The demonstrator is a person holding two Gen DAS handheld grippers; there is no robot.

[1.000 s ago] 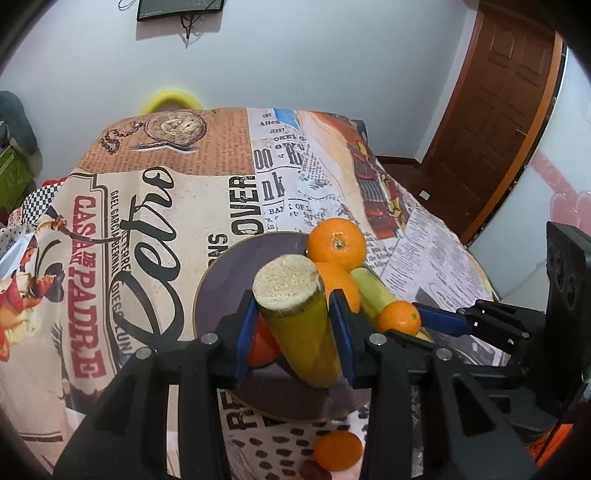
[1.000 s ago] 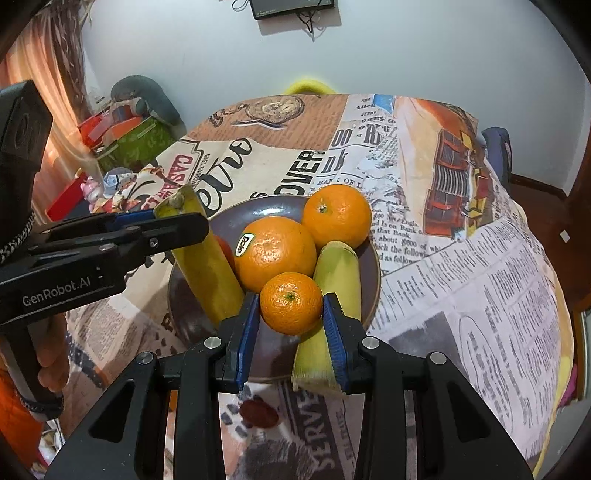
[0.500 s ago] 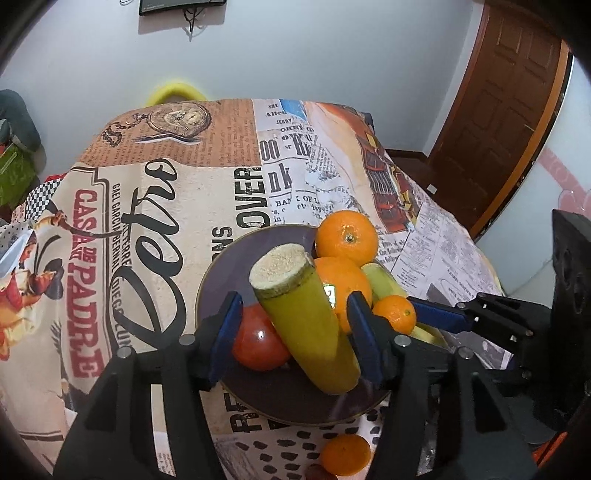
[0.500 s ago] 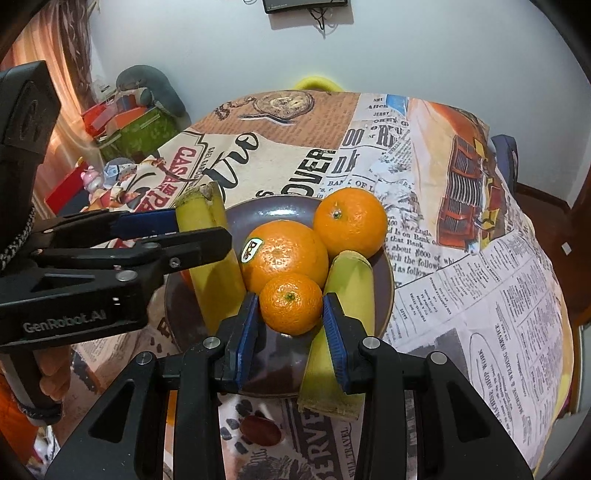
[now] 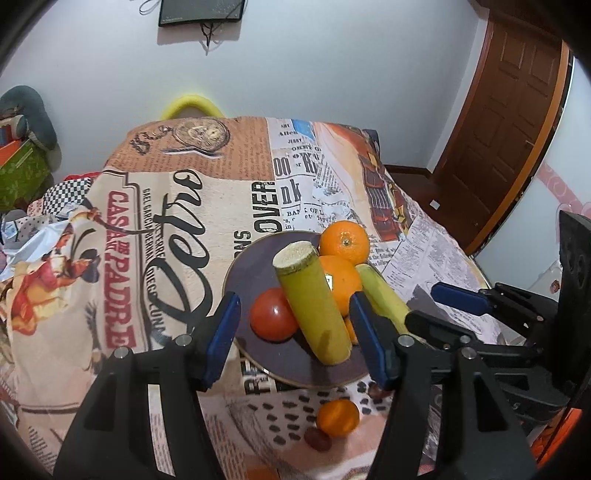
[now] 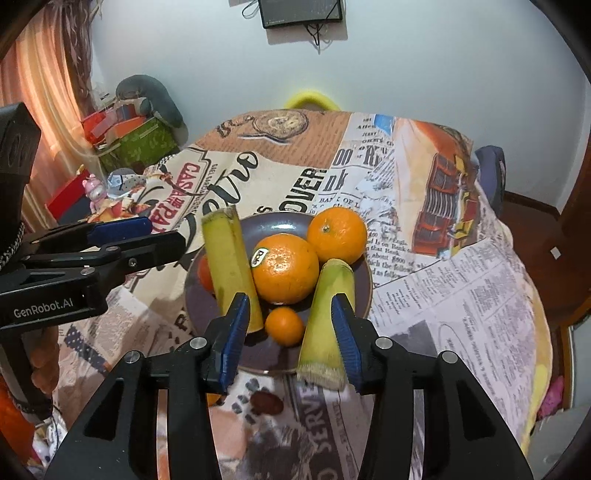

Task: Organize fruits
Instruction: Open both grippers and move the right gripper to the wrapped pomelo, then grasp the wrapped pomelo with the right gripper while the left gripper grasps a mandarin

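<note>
Yellow-green stalks leaning loose on a crowded plate

Left wrist view: left hand-held gripper (image 5: 295, 332) is gaping wide, empty, having just been opening; the stalk (image 5: 312, 304), propped at plate (image 5: 243, 266) centre, could roll onto the tomato (image 5: 273, 314).
Right wrist view: right hand-held gripper (image 6: 290, 325), jaws just parting, is releasing the small orange (image 6: 284, 325) at 6 o'clock; the second stalk (image 6: 327, 317) is overhanging the rim and may slip onto the table (image 6: 461, 295).

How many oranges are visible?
4: two large ones and a small one on the plate, one on the cloth in front. More may be hidden.

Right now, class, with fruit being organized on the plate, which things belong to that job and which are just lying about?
Job:
plate
two oranges
two mandarins
two yellow-green stalks
red fruit
date-like fruit

Lying about:
tablecloth
green box
wall screen
door
</note>
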